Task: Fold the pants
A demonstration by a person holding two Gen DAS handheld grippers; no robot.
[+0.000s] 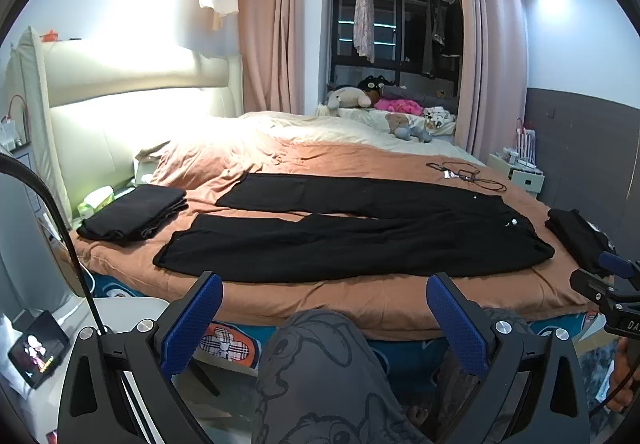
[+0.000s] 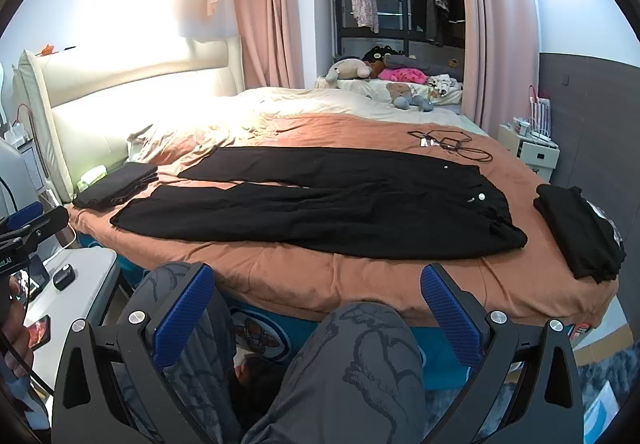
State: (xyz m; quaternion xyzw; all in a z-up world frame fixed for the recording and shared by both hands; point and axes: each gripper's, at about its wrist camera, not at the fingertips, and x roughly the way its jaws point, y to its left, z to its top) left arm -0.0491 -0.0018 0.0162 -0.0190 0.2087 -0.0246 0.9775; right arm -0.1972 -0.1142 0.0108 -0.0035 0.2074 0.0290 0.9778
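Facing you: black long-legged pants [image 1: 352, 232] lie flat across the rust-orange bed cover [image 1: 360, 296], legs leftward, waistband rightward.
Near edge: your pants' hem sits just inside the bed's front edge.
Left gripper [image 1: 324, 318]: jaws wide apart, empty, short of the bed.
Right gripper [image 2: 316, 308]: likewise spread, empty.
Sides: folded black stack [image 1: 134, 215] left, black folded garment [image 2: 576, 232] right; bare cover between.
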